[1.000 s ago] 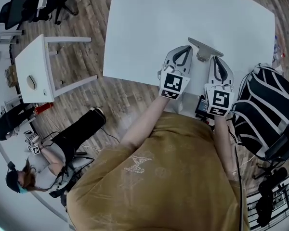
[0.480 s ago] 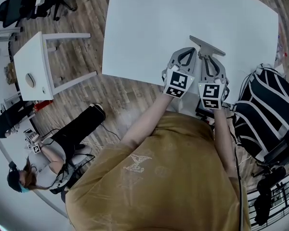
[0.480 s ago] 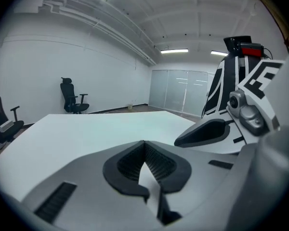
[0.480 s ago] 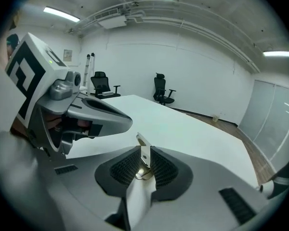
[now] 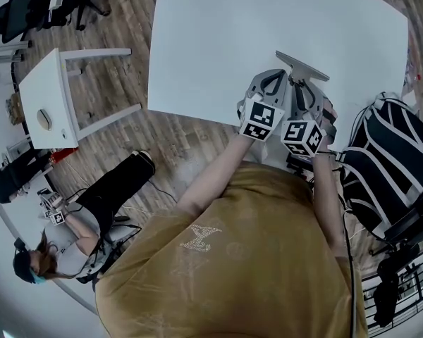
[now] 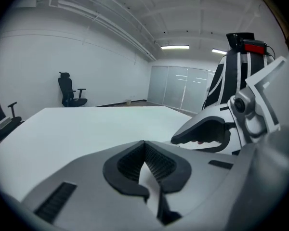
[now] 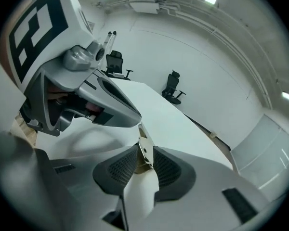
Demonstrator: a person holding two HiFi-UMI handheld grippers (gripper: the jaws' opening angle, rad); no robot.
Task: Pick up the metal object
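Observation:
The metal object [image 5: 304, 67] is a flat grey bracket near the front right of the white table [image 5: 218, 41]. In the right gripper view its thin shiny tab [image 7: 144, 150] stands clamped between the black ribbed pads [image 7: 166, 170]. My right gripper [image 5: 301, 82] is shut on it and rolled to one side. My left gripper [image 5: 279, 74] sits close beside it on the left, shut with nothing between its pads [image 6: 156, 162]. Each gripper shows in the other's view: the left gripper [image 7: 86, 95] and the right gripper [image 6: 214, 129].
A black-and-white backpack [image 5: 384, 164] stands right of the table. A small white side table [image 5: 49, 97] and an office chair [image 5: 39, 9] are on the wooden floor at left. A person [image 5: 84, 224] sits on the floor at lower left. The table's front edge [image 5: 190, 117] is just below the grippers.
My right gripper has moved left until it sits against the left gripper, has closed on the metal object's tab and has rolled sideways. The left gripper has barely moved.

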